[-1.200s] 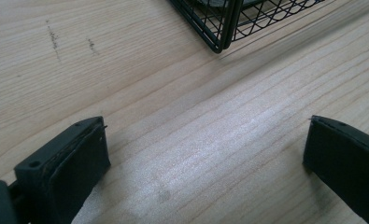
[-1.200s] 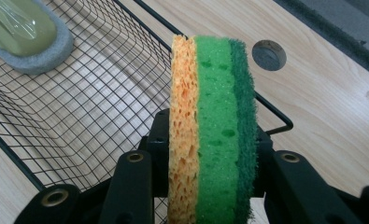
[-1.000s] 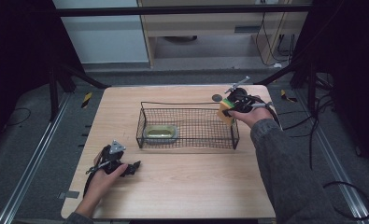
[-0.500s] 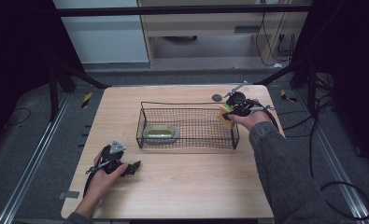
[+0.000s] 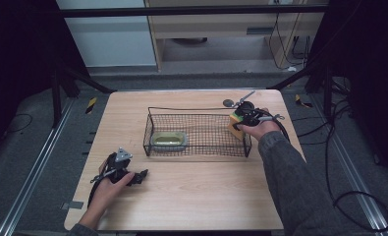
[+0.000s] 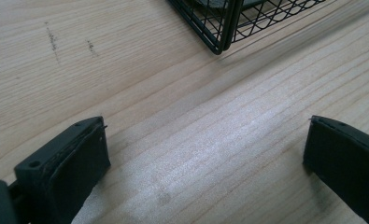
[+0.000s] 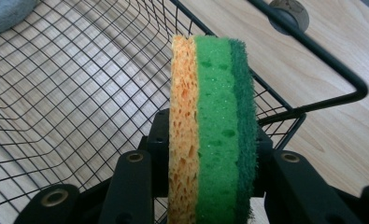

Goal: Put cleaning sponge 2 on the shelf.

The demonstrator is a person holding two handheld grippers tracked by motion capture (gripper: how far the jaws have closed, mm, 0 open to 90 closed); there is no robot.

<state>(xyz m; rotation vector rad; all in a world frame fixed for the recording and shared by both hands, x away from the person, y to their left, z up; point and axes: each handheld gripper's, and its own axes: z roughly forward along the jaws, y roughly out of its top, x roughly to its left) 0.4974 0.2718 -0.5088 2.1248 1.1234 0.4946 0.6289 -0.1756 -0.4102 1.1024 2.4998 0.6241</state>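
From above, basket: a black wire basket (image 5: pixel 196 133) is seen at the middle of the tabletop (image 5: pixel 196 196), with a greenish oval dish (image 5: pixel 169 140) lying inside near its left end.
High view, sponge: a sponge (image 5: pixel 236 124) is held by the right gripper (image 5: pixel 242 118) at the basket's right end, at about rim height; whether it has crossed inside the wire cannot be told.
High view, left hand: the left gripper (image 5: pixel 141 175) is rested on the tabletop, well apart from the sponge; the right hand is far the nearer.
Left gripper view, jaws: the jaws are spread wide over bare wood, nothing between them; a basket corner (image 6: pixel 222 28) is seen ahead.
Right gripper view, sponge: the sponge (image 7: pixel 212 126) is clamped between the jaws, standing on edge, its long axis running away from them, orange layer left, dark green scouring layer right.
Right gripper view, relation: the basket mesh (image 7: pixel 70 93) lies ahead and to the left, the rim (image 7: pixel 313 51) to the right; a downward move over the mesh is judged to be called for.
Right arm pose: the forearm is reached forward along the tabletop's right side.
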